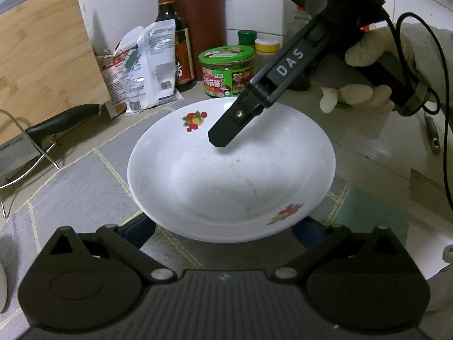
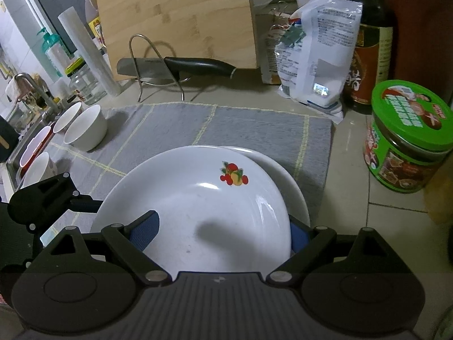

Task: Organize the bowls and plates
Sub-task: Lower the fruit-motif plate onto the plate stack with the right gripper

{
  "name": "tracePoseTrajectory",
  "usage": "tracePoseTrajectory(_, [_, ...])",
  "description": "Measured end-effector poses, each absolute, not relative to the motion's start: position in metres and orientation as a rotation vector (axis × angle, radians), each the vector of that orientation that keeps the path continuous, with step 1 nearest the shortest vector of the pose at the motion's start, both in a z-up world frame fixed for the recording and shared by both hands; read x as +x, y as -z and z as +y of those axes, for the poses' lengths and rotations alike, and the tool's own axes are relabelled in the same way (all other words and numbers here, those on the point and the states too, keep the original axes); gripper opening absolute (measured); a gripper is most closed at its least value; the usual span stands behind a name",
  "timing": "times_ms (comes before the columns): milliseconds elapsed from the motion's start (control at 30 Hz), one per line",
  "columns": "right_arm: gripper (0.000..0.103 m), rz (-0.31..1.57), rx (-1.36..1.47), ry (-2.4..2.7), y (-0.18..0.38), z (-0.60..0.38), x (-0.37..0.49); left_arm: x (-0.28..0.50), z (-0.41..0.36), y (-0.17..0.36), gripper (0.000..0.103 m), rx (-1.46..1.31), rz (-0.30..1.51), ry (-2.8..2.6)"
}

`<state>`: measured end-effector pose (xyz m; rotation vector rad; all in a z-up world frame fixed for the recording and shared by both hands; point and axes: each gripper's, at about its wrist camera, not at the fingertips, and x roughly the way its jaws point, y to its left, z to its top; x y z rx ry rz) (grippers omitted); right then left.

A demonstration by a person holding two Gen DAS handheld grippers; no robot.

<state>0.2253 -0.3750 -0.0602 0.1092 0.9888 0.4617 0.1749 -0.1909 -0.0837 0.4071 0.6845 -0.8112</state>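
Observation:
A white plate with fruit prints (image 1: 226, 175) is over the grey mat (image 1: 85, 187). In the right wrist view this plate (image 2: 198, 206) lies tilted over a second white plate (image 2: 286, 178). My right gripper (image 2: 223, 235) holds the top plate's rim: one blue pad (image 2: 144, 232) above it, the other pad (image 2: 298, 236) at its far edge. In the left wrist view that gripper's finger (image 1: 226, 130) lies over the plate. My left gripper (image 1: 223, 233) has both fingers spread wide below the plate's near rim. White bowls (image 2: 85, 130) stand at the mat's left.
A cleaver (image 2: 175, 66) rests on a wire stand before a bamboo cutting board (image 2: 181, 19). A white bag (image 2: 317, 51), a dark sauce bottle (image 2: 365, 42) and a green-lidded jar (image 2: 407, 138) stand at the back right. Cups (image 2: 36, 153) and a sink tap (image 2: 31, 85) are at left.

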Motion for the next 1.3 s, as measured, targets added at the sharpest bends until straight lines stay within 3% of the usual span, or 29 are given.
tracePoseTrajectory(1300, [0.103,1.099,0.125,-0.357,0.058,-0.369,0.221,0.171,-0.182,0.077,0.101,0.421,0.63,0.832])
